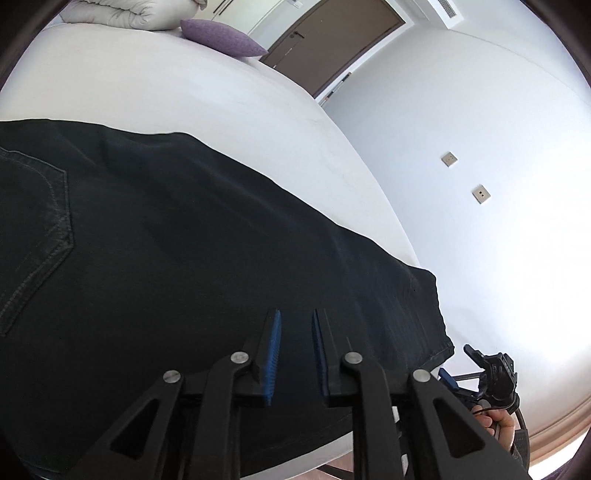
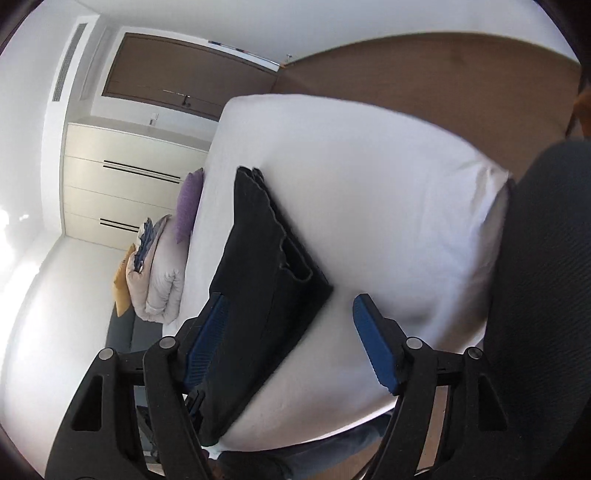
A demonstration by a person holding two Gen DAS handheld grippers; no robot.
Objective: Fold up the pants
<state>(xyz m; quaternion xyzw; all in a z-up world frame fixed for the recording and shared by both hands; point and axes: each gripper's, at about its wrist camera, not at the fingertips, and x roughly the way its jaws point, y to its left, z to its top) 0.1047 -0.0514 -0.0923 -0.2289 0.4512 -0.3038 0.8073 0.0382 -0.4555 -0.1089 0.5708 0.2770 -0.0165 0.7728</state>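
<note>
Black pants point(image 1: 166, 229) lie folded lengthwise on a white bed point(image 1: 184, 92), with a back pocket showing at the left and the leg hem at the bed's near corner. My left gripper point(image 1: 296, 314) hovers low over the leg; a narrow gap separates its blue pads and nothing is pinched. In the right wrist view the pants point(image 2: 258, 258) run away from me as a long strip on the bed point(image 2: 369, 184). My right gripper point(image 2: 289, 298) is open wide over their near end, with no pad pressing the cloth. A hand point(image 1: 502, 424) holds that gripper at the lower right.
A purple pillow point(image 1: 221, 37) and a folded duvet point(image 1: 129, 13) sit at the bed's far end. The bed's edge drops off beside a white wall point(image 1: 480, 147). A dark chair back point(image 2: 546, 295) stands close on the right. A cream wardrobe point(image 2: 122, 184) lines the far wall.
</note>
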